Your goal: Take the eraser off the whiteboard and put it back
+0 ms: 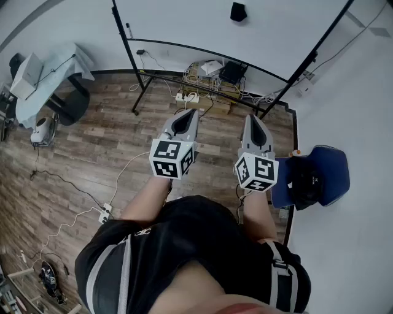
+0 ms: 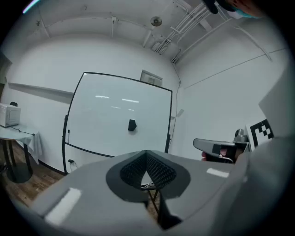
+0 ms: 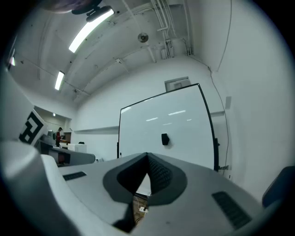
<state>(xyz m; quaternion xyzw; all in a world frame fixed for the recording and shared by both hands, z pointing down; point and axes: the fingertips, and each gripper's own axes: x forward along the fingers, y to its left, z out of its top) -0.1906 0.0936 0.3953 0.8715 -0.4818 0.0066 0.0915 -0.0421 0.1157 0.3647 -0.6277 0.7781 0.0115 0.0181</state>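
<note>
A small black eraser [image 1: 238, 11] clings to the face of the whiteboard [image 1: 184, 24], which stands on a black frame ahead of me. It shows in the left gripper view as the eraser [image 2: 132, 125] near the middle of the whiteboard [image 2: 101, 124], and in the right gripper view as the eraser [image 3: 164, 138] on the whiteboard [image 3: 184, 133]. My left gripper [image 1: 186, 114] and right gripper [image 1: 253, 118] are held side by side, level, pointing at the board from well back. Both are shut with nothing in them: left gripper [image 2: 146, 154], right gripper [image 3: 147, 159].
Cables, power strips and boxes [image 1: 209, 80] lie on the wood floor under the board. A blue chair [image 1: 319, 175] stands close at the right by the white wall. A covered table [image 1: 46, 76] with a white box is at the far left. A marker [image 1: 128, 29] sits on the board's left frame.
</note>
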